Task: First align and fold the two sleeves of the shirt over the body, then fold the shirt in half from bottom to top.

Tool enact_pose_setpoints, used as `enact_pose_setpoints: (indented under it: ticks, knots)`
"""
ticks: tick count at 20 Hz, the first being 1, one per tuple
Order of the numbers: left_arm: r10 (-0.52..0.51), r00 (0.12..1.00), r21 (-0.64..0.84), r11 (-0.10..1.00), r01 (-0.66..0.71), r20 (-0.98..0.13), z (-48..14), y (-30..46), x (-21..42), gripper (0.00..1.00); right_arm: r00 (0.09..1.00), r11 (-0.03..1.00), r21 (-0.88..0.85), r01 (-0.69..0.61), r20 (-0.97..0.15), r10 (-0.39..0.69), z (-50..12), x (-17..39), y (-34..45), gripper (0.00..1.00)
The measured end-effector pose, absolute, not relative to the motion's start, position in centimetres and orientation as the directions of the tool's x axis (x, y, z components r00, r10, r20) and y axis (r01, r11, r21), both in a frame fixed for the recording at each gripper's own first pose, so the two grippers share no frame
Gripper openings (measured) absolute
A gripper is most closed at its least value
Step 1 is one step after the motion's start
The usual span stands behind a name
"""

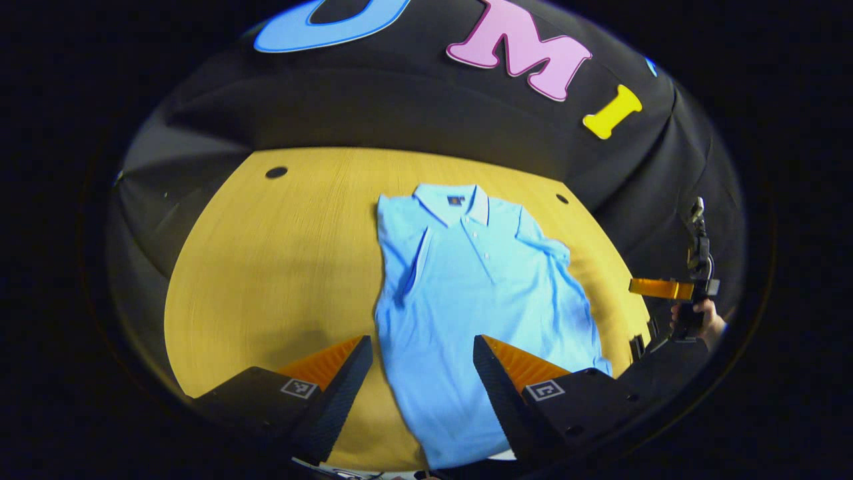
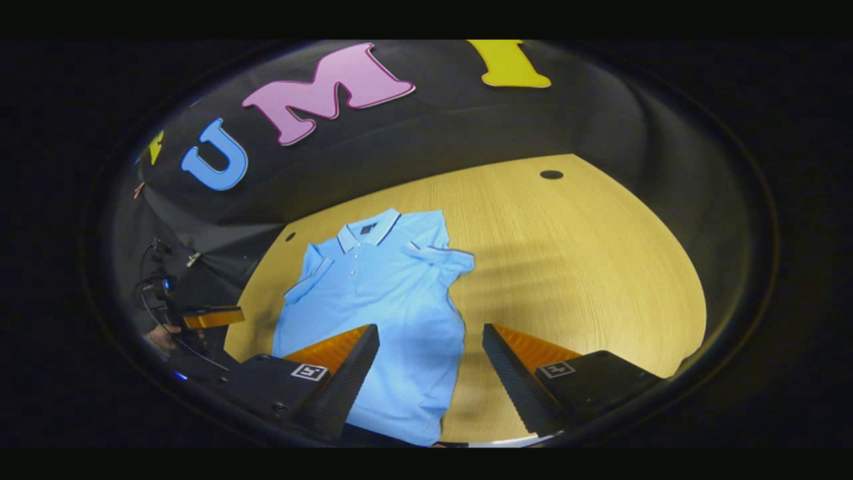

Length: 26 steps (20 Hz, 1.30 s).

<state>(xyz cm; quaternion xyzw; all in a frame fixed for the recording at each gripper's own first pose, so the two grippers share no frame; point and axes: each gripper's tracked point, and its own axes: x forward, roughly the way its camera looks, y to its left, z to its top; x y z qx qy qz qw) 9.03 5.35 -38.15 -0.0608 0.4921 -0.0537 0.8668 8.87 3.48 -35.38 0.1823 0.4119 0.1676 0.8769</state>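
Light blue short-sleeved polo shirt [image 1: 466,293] lying flat on the yellow wooden table [image 1: 266,280], long axis running from the hem near the cameras to the collar [image 1: 453,200] pointing toward the black cloth wall. Both sleeves folded in over the body, one [image 2: 440,257] slightly rumpled. Hem cut off behind the fingers in both views. Left gripper [image 1: 420,387] held above the hem, jaws wide apart, gripping nothing. Right gripper [image 2: 430,373] likewise spread open and empty over the shirt's lower edge. Small dark hole [image 2: 551,175] in the tabletop, far side
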Motion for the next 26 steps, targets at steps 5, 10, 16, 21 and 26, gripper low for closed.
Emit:
enact_pose_setpoints:
  ticks: [5, 10, 16, 21, 26]
  knots:
    - [-0.208, 0.416, -0.242, 0.970, -0.030, -0.885, -41.0, 4.0, 0.5, 0.97, 0.539, 0.878, 0.467, -0.106, -0.715, 0.445, -38.7, 2.3, 3.3, 0.98]
    - [-0.251, 0.368, -0.298, 0.951, -0.077, -0.895, -43.1, 3.1, -2.9, 0.98, 0.475, 0.865, 0.499, -0.049, -0.750, 0.460, -40.7, -3.0, 4.4, 0.98]
    - [-0.277, 0.309, -0.314, 0.946, -0.076, -0.910, -44.5, 2.5, -5.1, 0.98, 0.394, 0.870, 0.493, 0.005, -0.801, 0.451, -43.6, -7.5, 5.3, 0.98]
    - [-0.315, 0.277, -0.346, 0.936, -0.070, -0.908, -44.5, 1.1, -5.5, 0.98, 0.352, 0.833, 0.551, 0.049, -0.790, 0.502, -43.2, -7.5, 7.3, 0.97]
    - [-0.314, 0.255, -0.342, 0.937, -0.074, -0.915, -44.7, 0.3, -4.9, 0.95, 0.298, 0.821, 0.571, 0.012, -0.786, 0.542, -43.7, -7.2, 8.9, 0.88]
